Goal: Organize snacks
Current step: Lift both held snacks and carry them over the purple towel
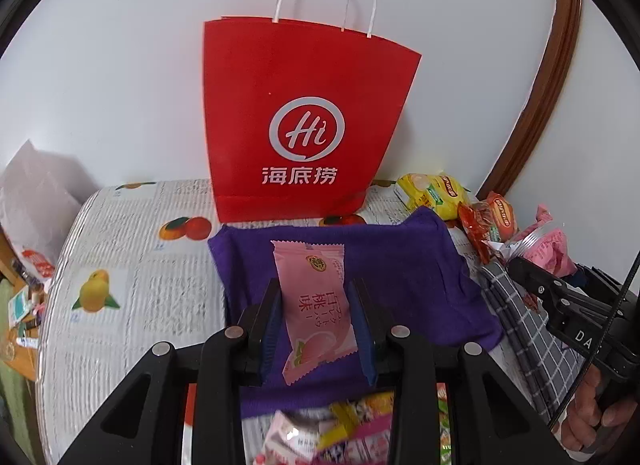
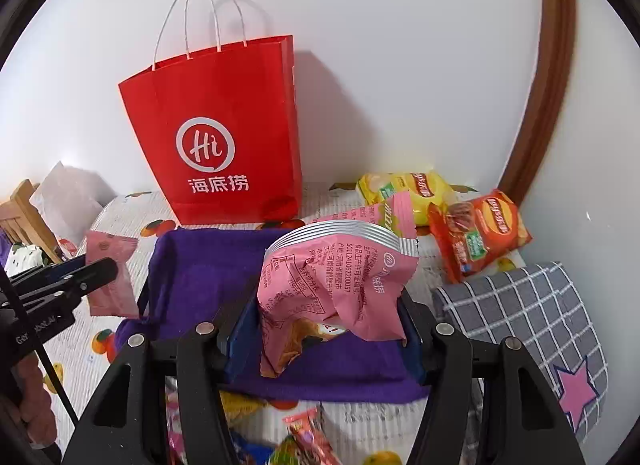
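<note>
Above the purple cloth [image 1: 400, 265], the left hand-held gripper [image 1: 318, 325] is closed to a narrow gap on a slim pink peach-flavour snack packet [image 1: 312, 297], its blue pads pressing the packet's two long edges. The packet stands nearly upright, tipped slightly, its lower corner hanging below the pads. To its right, the right hand-held gripper [image 2: 332, 329] clamps a crumpled pink snack bag [image 2: 340, 285], whose sealed top fans out above the fingers. Both are held level over the cloth, pointing toward the red paper bag [image 2: 224, 137] standing against the wall. Behind the right one, a yellow chip bag [image 2: 408, 189] and an orange chip bag [image 2: 480, 233] lie on the fruit-patterned counter [image 1: 120, 249].
</note>
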Tool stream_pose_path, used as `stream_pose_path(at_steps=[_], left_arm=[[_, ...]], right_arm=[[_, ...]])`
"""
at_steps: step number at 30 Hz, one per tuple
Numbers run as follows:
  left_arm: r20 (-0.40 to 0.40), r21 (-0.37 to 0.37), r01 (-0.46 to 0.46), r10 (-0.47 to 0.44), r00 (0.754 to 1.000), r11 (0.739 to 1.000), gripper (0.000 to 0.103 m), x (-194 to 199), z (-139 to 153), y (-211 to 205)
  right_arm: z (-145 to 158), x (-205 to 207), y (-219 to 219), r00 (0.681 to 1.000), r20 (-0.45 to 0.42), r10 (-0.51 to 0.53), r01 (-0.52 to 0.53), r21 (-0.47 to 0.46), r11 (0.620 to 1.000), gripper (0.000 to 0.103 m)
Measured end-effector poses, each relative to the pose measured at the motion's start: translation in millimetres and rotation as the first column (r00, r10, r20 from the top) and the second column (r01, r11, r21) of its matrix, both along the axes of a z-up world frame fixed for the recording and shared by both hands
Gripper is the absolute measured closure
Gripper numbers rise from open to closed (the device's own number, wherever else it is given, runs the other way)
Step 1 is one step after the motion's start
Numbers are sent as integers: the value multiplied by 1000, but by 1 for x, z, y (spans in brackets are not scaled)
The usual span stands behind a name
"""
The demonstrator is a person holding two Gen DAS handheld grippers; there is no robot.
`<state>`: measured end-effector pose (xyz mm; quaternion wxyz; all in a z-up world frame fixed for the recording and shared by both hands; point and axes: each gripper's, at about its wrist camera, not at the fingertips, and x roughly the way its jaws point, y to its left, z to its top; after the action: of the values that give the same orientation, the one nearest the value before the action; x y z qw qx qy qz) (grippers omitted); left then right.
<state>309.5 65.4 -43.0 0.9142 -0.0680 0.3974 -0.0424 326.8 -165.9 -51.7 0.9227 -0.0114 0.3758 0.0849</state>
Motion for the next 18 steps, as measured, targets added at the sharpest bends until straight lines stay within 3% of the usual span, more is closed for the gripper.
stream_pose_path(at_steps=[9, 18], left_arm=[[-38, 5, -22, 22, 999, 1000, 72, 47, -22, 2], [-75, -6, -49, 48, 996, 999, 72, 63, -47, 16]], right_arm=[[-21, 44, 6, 999, -42, -3, 2, -7, 1000, 43], [-29, 67, 18, 999, -35, 27, -28, -30, 999, 43]])
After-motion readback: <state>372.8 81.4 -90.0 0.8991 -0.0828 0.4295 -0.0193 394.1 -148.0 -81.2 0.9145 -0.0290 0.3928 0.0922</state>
